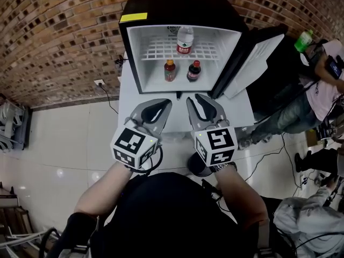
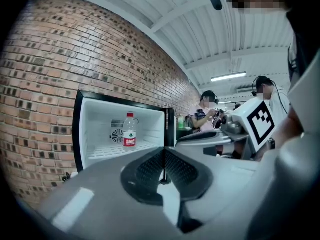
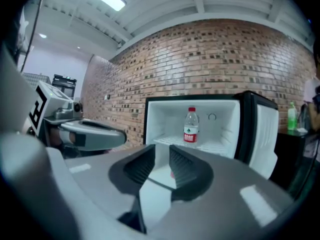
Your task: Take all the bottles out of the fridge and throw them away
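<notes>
Three bottles stand in the open fridge, at the far side of the white table. A water bottle is upright on the wire shelf. Below it, on the fridge floor, an orange-labelled bottle and a dark bottle stand just beside each other. None is out yet.

Both tools hang near the table's near edge, well short of the fridge and empty. The left gripper has its jaws pressed together. The right gripper shows only a narrow gap.

Going in like this, either one would probably push a bottle over rather than take it. The tall water bottle looks easiest to tip on the wire shelf. Reaching for one low bottle could knock its neighbour. The open door on the right could catch the right gripper. The dark round thing near the person may be a bin, but it is mostly hidden.
</notes>
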`<action>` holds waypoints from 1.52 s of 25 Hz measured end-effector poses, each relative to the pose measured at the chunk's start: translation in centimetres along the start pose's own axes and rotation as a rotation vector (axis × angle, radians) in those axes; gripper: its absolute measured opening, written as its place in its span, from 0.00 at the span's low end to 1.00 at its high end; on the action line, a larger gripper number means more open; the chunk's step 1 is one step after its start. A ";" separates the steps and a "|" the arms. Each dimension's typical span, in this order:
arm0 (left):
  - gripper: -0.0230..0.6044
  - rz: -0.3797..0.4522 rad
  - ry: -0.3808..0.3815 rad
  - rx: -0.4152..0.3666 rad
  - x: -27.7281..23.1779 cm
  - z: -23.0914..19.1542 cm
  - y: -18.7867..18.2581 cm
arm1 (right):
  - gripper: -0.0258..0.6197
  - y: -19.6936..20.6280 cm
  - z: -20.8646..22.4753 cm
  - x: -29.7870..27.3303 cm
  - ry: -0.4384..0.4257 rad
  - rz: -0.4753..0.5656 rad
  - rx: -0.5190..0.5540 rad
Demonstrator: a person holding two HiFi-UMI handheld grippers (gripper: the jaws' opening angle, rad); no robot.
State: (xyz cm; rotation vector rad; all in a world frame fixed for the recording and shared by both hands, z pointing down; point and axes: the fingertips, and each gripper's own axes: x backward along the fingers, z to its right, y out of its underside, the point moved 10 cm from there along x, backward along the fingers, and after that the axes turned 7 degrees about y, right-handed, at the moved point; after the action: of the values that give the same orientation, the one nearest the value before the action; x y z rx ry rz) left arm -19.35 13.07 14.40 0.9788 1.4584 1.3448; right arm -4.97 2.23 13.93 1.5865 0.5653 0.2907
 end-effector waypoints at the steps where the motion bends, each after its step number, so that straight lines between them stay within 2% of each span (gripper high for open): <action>1: 0.04 0.000 -0.002 0.000 0.0 -0.1 0.0 | 0.18 0.0 0.1 -0.3 0.000 -0.001 -0.001; 15: 0.04 -0.010 -0.049 0.012 0.8 -1.8 0.4 | 0.36 -0.5 2.2 -5.7 0.016 -0.027 0.005; 29: 0.04 -0.022 -0.092 0.025 1.7 -3.3 0.6 | 0.44 -0.7 4.1 -12.1 0.065 -0.067 0.011; 38: 0.04 -0.037 -0.113 0.033 1.6 -4.3 1.1 | 0.55 -0.8 5.8 -17.0 0.100 -0.098 -0.004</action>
State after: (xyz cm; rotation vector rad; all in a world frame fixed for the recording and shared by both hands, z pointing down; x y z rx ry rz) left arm -24.00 13.48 15.34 1.0275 1.4106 1.2228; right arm -16.52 -11.54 15.08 1.5414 0.7169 0.2987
